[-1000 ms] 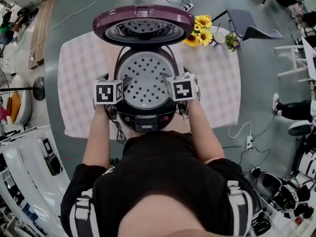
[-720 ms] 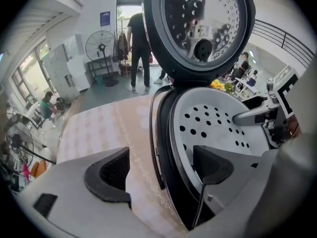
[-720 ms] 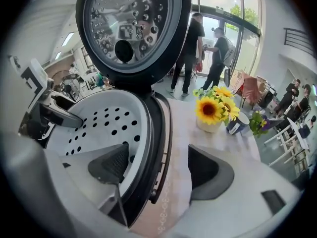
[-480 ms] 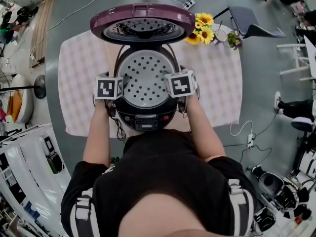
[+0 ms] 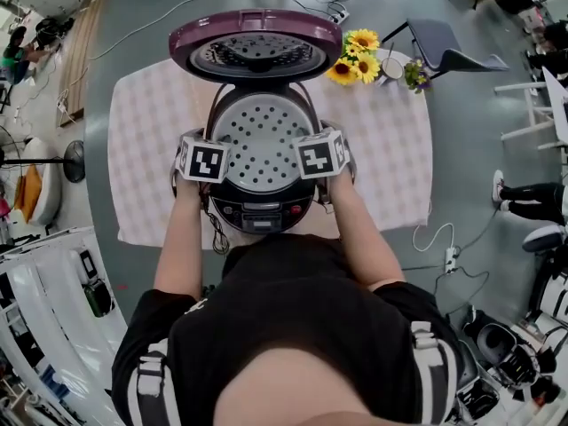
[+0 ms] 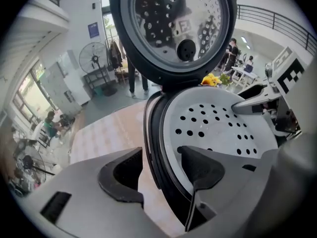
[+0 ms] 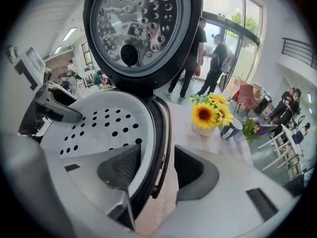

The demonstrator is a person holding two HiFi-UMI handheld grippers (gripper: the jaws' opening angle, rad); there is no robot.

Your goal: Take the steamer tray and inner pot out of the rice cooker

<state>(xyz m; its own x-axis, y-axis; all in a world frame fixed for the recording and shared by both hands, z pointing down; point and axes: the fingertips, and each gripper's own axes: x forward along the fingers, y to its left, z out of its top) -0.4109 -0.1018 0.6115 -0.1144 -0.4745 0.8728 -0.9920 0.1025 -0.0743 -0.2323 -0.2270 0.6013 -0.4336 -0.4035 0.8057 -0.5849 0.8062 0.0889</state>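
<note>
The rice cooker [image 5: 264,213] stands on the table with its purple lid [image 5: 257,43] raised. The white perforated steamer tray [image 5: 262,140] lies in its mouth and hides the inner pot below. My left gripper [image 5: 206,160] straddles the cooker's left rim. In the left gripper view, my left gripper [image 6: 158,165] has one jaw outside the black rim [image 6: 154,133] and one over the tray [image 6: 218,123]. It is closing, with gaps still showing. My right gripper [image 5: 319,155] straddles the right rim the same way. In the right gripper view, my right gripper [image 7: 156,167] is closing around the tray [image 7: 99,128] edge.
A checked tablecloth [image 5: 142,140] covers the table. Sunflowers in a vase [image 5: 358,54] and a cup [image 5: 390,67] stand at the back right, near the lid. The cooker's cord [image 5: 216,235] hangs at the front left. A chair [image 5: 448,47] and cables are on the floor.
Both grippers stay at the cooker's two sides. The left marker cube has rolled and shifted slightly inward toward the tray. The right cube has tilted a little.
</note>
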